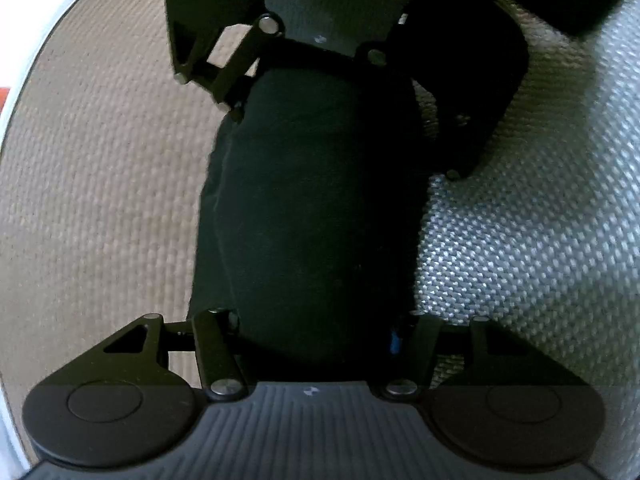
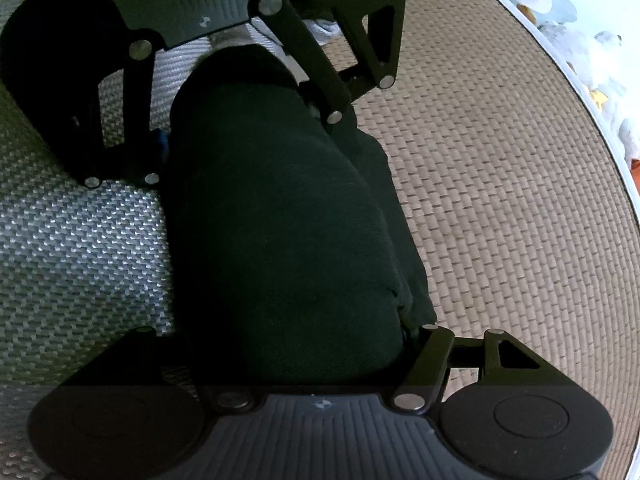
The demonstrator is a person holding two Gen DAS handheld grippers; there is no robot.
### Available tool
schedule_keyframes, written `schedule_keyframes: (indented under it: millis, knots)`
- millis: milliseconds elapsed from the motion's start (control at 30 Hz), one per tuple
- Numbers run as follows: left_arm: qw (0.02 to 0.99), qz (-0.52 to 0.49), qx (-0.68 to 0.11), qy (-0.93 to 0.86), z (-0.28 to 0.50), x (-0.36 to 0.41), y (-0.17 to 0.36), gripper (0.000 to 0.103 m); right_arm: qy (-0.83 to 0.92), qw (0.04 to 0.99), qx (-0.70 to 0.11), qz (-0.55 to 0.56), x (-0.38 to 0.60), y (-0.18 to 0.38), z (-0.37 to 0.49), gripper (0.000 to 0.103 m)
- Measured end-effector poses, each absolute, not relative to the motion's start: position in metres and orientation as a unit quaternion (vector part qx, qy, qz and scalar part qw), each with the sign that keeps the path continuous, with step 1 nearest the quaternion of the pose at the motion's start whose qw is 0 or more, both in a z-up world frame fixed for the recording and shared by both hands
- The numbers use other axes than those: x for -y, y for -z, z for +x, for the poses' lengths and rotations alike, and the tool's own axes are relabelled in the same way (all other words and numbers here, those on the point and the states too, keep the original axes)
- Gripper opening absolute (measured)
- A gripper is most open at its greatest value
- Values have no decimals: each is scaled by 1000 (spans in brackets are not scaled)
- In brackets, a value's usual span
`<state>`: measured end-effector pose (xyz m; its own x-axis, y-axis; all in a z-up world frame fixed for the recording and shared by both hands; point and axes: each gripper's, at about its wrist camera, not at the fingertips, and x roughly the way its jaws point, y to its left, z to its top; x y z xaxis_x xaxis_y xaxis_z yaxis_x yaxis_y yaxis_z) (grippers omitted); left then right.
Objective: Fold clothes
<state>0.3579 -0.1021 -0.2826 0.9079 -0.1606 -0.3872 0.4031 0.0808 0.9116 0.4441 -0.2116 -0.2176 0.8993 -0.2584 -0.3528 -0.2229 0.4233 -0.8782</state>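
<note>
At the bottom of the left wrist view, the left hand-held gripper (image 1: 316,320) clamps one end of a rolled dark garment (image 1: 308,208). The roll runs up the middle of the frame, over a seam between a tan woven mat (image 1: 104,184) on the left and a grey woven mat (image 1: 532,240) on the right. At the top, the right hand-held gripper (image 1: 320,76) pinches the far end.

Two wrist cameras, facing each other at close range.
Each angled slightly down along a dark rolled garment (image 1: 308,208), apparently gripped from opposite ends; shared: the roll, tan and grey woven mats.
</note>
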Motion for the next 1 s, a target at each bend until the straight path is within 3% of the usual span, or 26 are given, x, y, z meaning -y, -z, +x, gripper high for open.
schedule_keyframes:
  millis: [300, 500, 733, 1000]
  knots:
    - [785, 603, -77, 118, 356, 103, 296, 58, 27, 810, -206, -549, 207, 221, 425, 69]
    - [813, 567, -69, 112, 354, 93, 293, 63, 24, 801, -221, -556, 206, 219, 427, 69]
    - [898, 410, -137, 77, 355, 71, 276, 73, 34, 793, -221, -567, 200, 227, 412, 69]
    - [920, 304, -210, 134, 383, 44, 258, 73, 50, 770, -220, -596, 192, 236, 421, 69]
